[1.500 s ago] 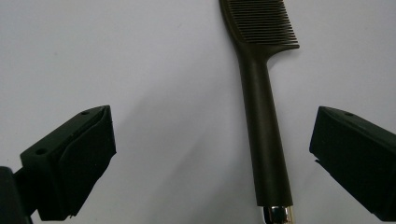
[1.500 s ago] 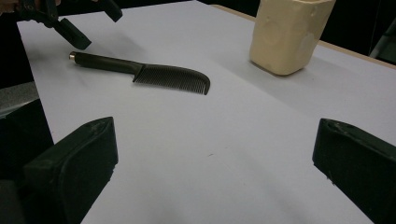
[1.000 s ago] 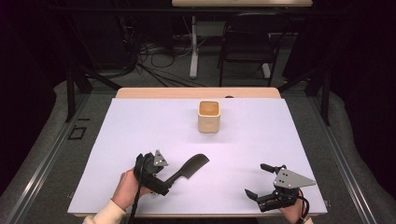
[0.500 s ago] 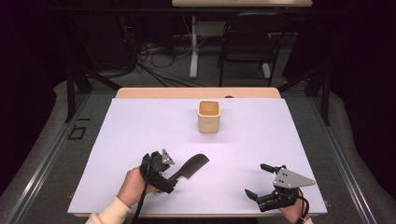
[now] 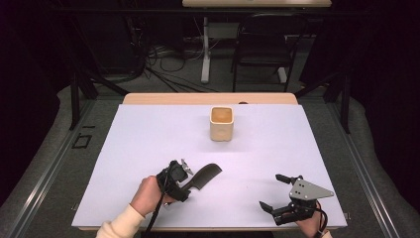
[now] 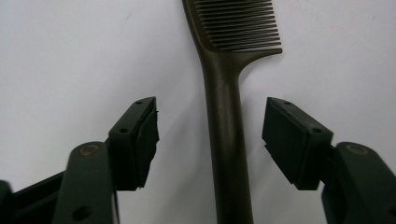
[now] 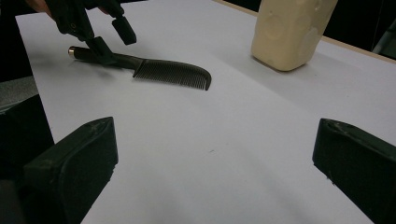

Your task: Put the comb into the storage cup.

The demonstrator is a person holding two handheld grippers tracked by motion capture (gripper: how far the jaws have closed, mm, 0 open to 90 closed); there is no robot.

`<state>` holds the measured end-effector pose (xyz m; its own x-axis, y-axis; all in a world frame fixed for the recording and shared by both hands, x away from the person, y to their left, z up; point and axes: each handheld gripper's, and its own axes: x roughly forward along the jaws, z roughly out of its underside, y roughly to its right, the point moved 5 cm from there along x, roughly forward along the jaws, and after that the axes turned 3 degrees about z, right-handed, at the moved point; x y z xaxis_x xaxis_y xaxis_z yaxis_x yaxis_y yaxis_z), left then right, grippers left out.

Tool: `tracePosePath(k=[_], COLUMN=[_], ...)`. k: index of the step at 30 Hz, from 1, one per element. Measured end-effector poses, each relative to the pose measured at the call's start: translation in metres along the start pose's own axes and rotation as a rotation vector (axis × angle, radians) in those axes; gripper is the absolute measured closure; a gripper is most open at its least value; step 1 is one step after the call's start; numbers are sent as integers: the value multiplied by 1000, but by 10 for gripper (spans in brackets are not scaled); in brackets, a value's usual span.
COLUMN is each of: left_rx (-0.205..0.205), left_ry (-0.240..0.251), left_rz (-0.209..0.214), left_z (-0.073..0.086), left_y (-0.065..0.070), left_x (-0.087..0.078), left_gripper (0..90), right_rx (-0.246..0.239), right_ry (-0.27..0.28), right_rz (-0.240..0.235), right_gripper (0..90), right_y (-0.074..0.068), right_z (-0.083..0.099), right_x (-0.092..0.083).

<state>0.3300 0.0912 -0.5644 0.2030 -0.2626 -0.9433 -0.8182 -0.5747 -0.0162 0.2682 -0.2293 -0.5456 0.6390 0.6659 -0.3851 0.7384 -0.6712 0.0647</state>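
So the left gripper (image 6: 211, 135) is straddling the handle of a dark brown plastic comb (image 6: 227, 112), and its jaws have just been closing in on it. In the left gripper view the handle runs straight up the middle between the two black pads (image 6: 140, 140), with a clear strip of table on either side, so nothing is pinched yet (close, but no contact). I'd call this the grasp step, roughly halfway squeezed.

The comb lies flat on the white table top (image 5: 148, 139), its toothed end pointing away from the left gripper toward the far right. Well beyond that toothed end stands a cream square-sided cup (image 5: 221, 123), upright and open at the top.

The right gripper (image 5: 280, 194) hangs off to the side, well apart from the comb, jaws spread wide with nothing between them.

Next move, as I read it: finish closing until both pads bite the handle evenly, then lift. The handle is thin and smooth-looking, so an off-centre squeeze could twist it or let it slip out.
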Motion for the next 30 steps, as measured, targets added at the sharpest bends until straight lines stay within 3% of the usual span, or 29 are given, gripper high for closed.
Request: tracePosePath(k=[8, 12, 20, 30], left_rx=[5, -4, -17, -50], left_ry=[-38, -81, -109, -124], left_rz=[11, -13, 2, 28], left_z=[-10, -13, -17, -15], left_y=[2, 3, 8, 4], left_x=[0, 4, 8, 15], left_gripper=[484, 512, 574, 661], right_rx=[0, -1, -11, -11], right_ry=[-1, -3, -2, 0], right_rz=[-7, -9, -13, -23], right_gripper=[0, 0, 0, 0], right_y=[-1, -1, -2, -3], right_z=[0, 0, -1, -1], right_x=[0, 1, 1, 1])
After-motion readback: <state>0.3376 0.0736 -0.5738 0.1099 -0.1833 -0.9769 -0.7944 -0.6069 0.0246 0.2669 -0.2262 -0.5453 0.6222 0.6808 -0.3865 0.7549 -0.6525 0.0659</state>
